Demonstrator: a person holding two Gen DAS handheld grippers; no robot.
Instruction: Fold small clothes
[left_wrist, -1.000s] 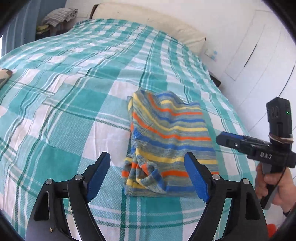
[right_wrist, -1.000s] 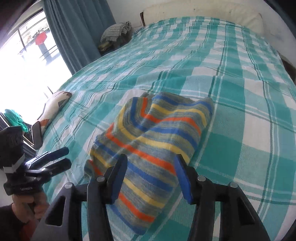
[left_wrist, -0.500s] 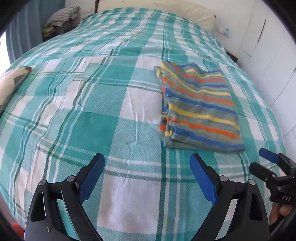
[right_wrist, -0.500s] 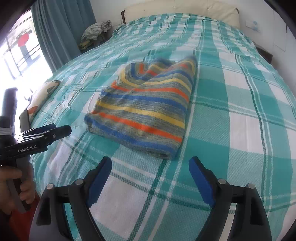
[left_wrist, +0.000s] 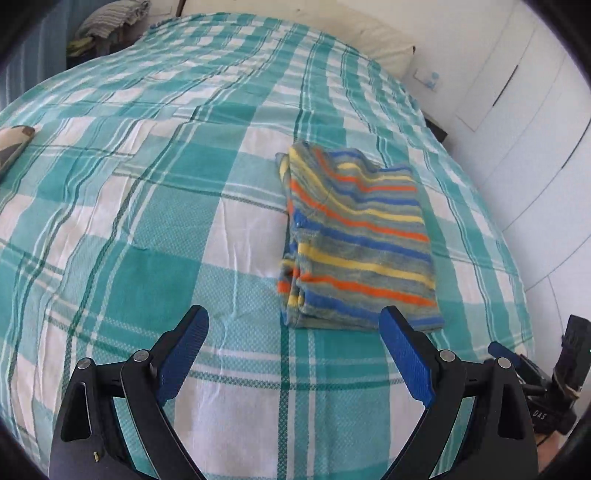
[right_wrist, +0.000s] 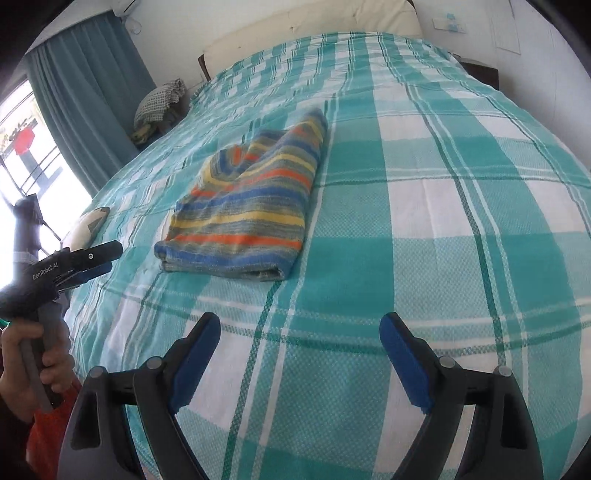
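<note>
A folded striped garment (left_wrist: 354, 240) in grey, blue, orange and yellow lies flat on the teal checked bedspread (left_wrist: 147, 221). In the left wrist view it sits just beyond my left gripper (left_wrist: 293, 321), which is open and holds nothing. From the right wrist the garment (right_wrist: 251, 206) lies ahead to the left, well clear of my right gripper (right_wrist: 301, 325), also open with only bedspread between its blue pads. My left gripper (right_wrist: 110, 258) shows at the left edge there, held by a hand (right_wrist: 33, 362). Nothing touches the garment.
A cream pillow (right_wrist: 314, 33) lies at the head of the bed. A pile of clothes (right_wrist: 159, 103) sits beside the teal curtain (right_wrist: 88, 92). A patterned item (left_wrist: 14, 144) rests at the bed's left edge. White cupboard doors (left_wrist: 517, 129) stand on the right.
Both grippers have drawn back from the garment toward the near edge of the bed. The right jaws, narrow over the cloth a second ago, have spread wide. The garment now lies free.
</note>
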